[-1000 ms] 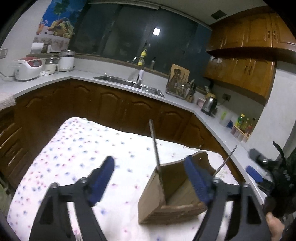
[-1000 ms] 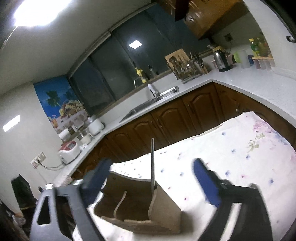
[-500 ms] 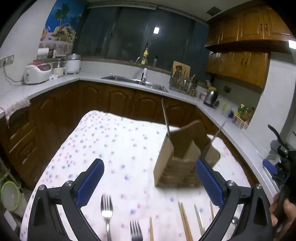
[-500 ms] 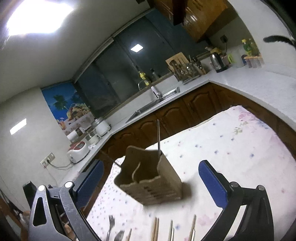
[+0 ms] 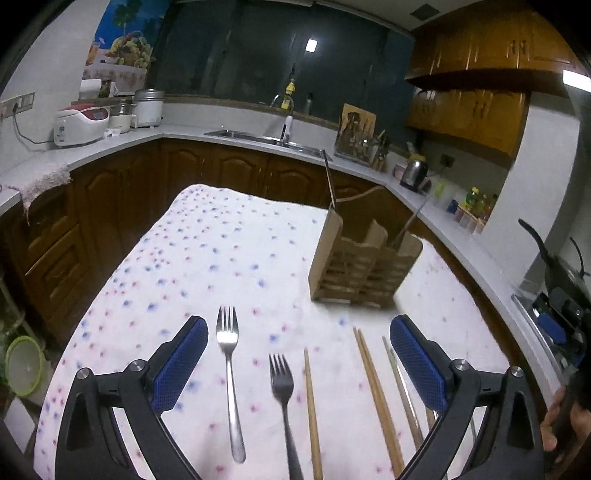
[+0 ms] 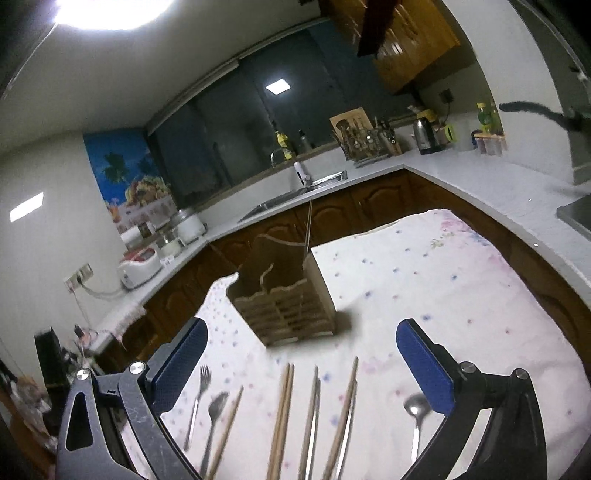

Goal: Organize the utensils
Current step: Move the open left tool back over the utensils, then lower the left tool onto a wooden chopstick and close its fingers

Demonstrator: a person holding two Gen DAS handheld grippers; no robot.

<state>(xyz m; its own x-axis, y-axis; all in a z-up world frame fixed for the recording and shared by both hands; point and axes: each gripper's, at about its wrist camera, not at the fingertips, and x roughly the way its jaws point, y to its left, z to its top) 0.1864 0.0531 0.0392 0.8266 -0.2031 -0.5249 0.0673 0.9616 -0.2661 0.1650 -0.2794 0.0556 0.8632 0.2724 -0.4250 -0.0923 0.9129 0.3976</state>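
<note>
Just forks (image 5: 229,373) and chopsticks (image 5: 375,391) before caddy (image 5: 364,269)

Dark window (image 5: 266,62) above sink (image 5: 266,139); brown wooden cabinets (image 5: 476,74); white countertop (image 6: 480,177); ceiling light (image 6: 110,11).

Dim kitchen; a glaring white ceiling light (image 6: 107,11) overexposes the right view's top, fisheye edges darken, nearby cutlery blurs.

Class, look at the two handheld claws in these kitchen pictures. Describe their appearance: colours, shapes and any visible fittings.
Both claws look alike. The left claw has two black arms with triangular cut-outs, silver round bolts at the joints, and flat blue fingers with a fine dimpled texture. The right claw has the same black frame, silver bolts and blue textured fingers. No cables or markings show.
</note>
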